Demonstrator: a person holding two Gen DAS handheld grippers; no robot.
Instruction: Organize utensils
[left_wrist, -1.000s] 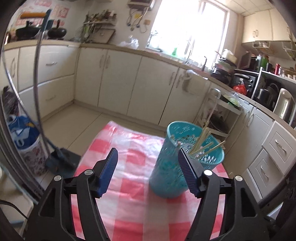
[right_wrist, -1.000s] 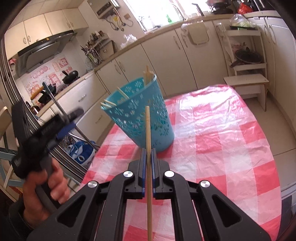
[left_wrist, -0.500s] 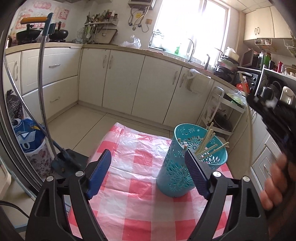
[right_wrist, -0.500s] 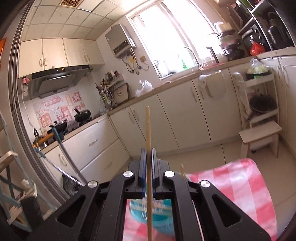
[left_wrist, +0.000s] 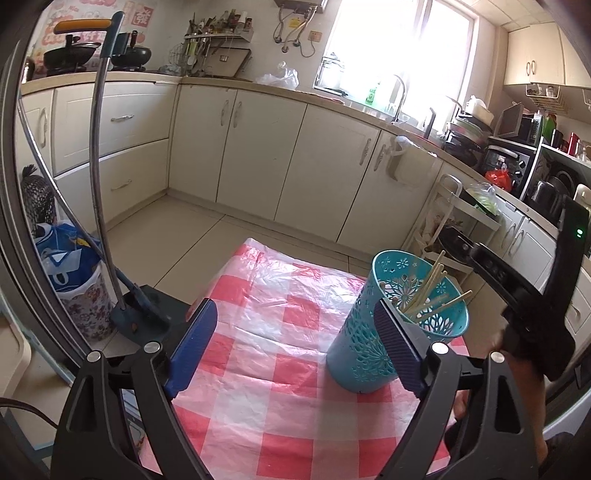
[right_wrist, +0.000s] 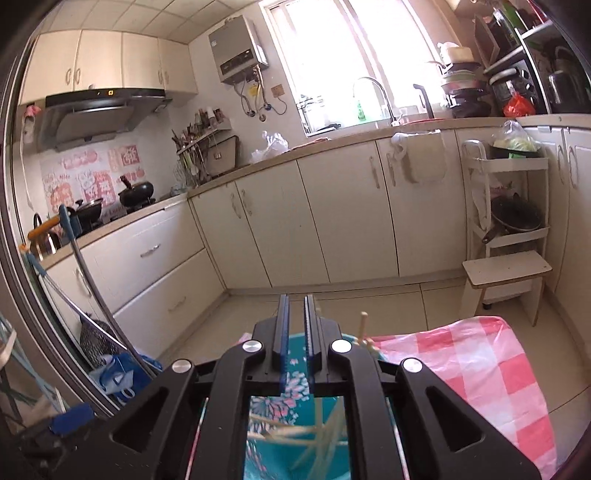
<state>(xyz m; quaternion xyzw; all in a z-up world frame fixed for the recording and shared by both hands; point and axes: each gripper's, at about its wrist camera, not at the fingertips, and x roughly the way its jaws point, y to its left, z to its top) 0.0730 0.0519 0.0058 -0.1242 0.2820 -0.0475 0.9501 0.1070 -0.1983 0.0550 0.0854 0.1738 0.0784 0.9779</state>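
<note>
The holder (left_wrist: 402, 325) stands lower right on the tabletop (left_wrist: 266, 332), chopsticks (left_wrist: 428, 291) inside. Right gripper (right_wrist: 296, 321) hovers over it, jaws slightly apart and empty: likely a drop-off step. Left gripper (left_wrist: 295, 332) waits, jaws wide apart. Next: fetch another utensil.

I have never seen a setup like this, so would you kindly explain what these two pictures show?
There is no robot here: a person holds a two-finger tool in each hand, with a fisheye camera on each looking along its fingers. The left tool is wide open and holds nothing. Beyond it, a teal utensil basket with chopsticks inside stands on a red checked tablecloth. The right tool hovers over that basket, its fingers slightly apart with nothing visible between them.
</note>
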